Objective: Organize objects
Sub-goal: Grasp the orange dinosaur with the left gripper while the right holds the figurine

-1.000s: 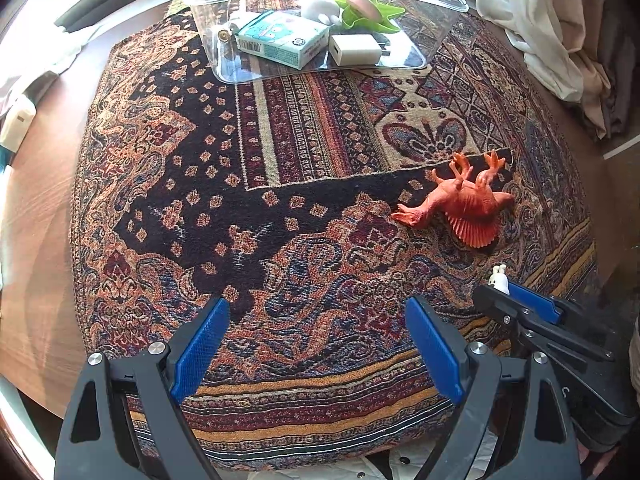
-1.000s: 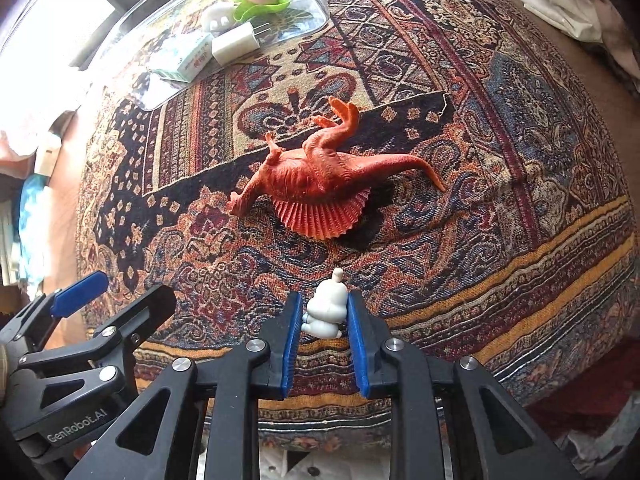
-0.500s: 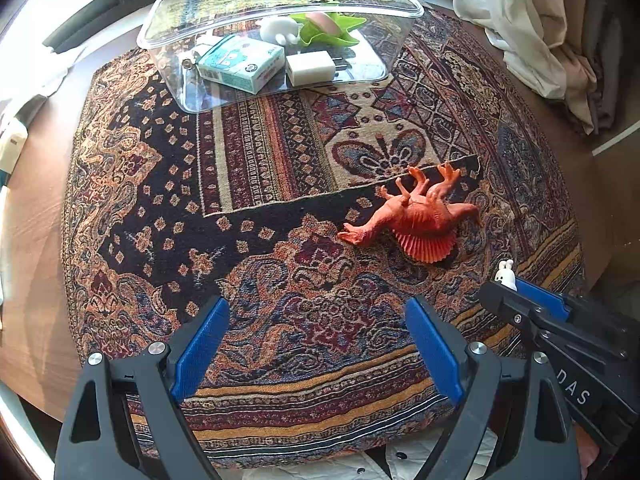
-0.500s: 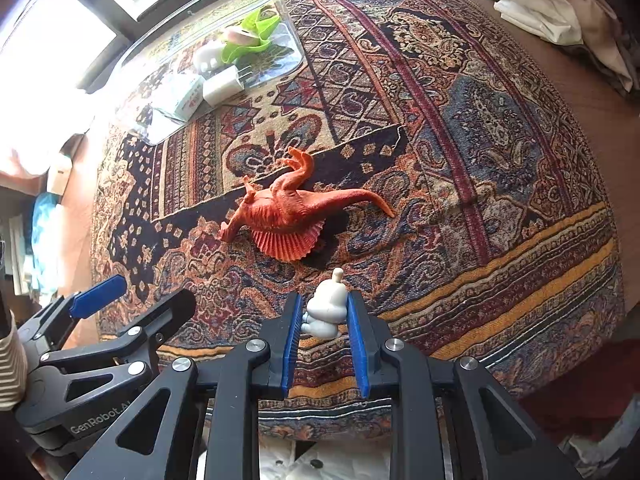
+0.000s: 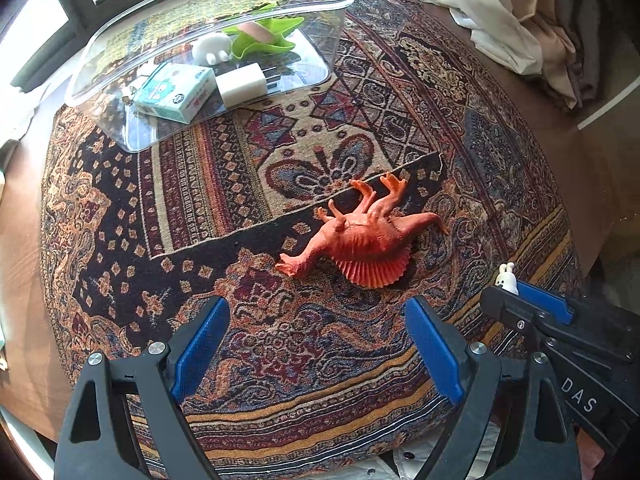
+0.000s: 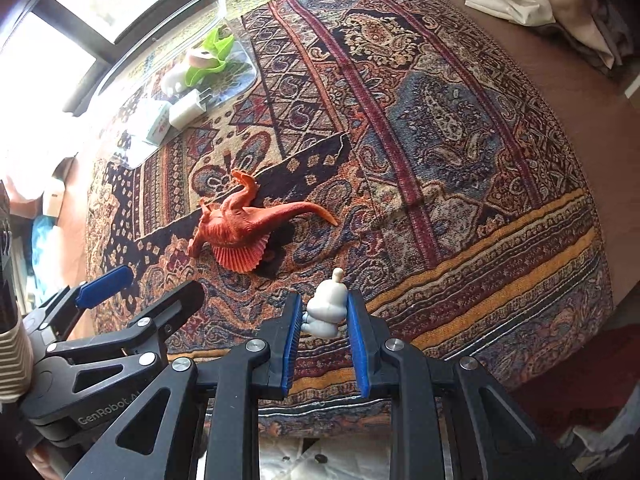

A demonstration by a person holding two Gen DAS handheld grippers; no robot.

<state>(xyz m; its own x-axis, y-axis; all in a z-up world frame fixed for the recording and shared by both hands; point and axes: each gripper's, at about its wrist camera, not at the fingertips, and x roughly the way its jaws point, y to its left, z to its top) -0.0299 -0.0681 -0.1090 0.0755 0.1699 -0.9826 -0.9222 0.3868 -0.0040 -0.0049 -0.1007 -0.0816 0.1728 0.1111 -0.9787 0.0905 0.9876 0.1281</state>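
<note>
The right tool (image 6: 324,316) is clamping a small white figurine (image 6: 326,306) between its blue pads, the head sticking out past the tips — a grip low on the body, probably so the toy can be dropped cleanly into the clear container (image 5: 340,24) far ahead and to its left. The left tool (image 5: 316,344) is standing wide open with nothing between its pads, hovering above the patterned cloth (image 5: 248,184) on the counter; the orange dinosaur (image 5: 356,232) is lying on its side just ahead of it, likely the next thing to collect. Compared with a second ago, both tools are sitting higher and the container is showing closer to the left one, while the grip is unchanged.
</note>
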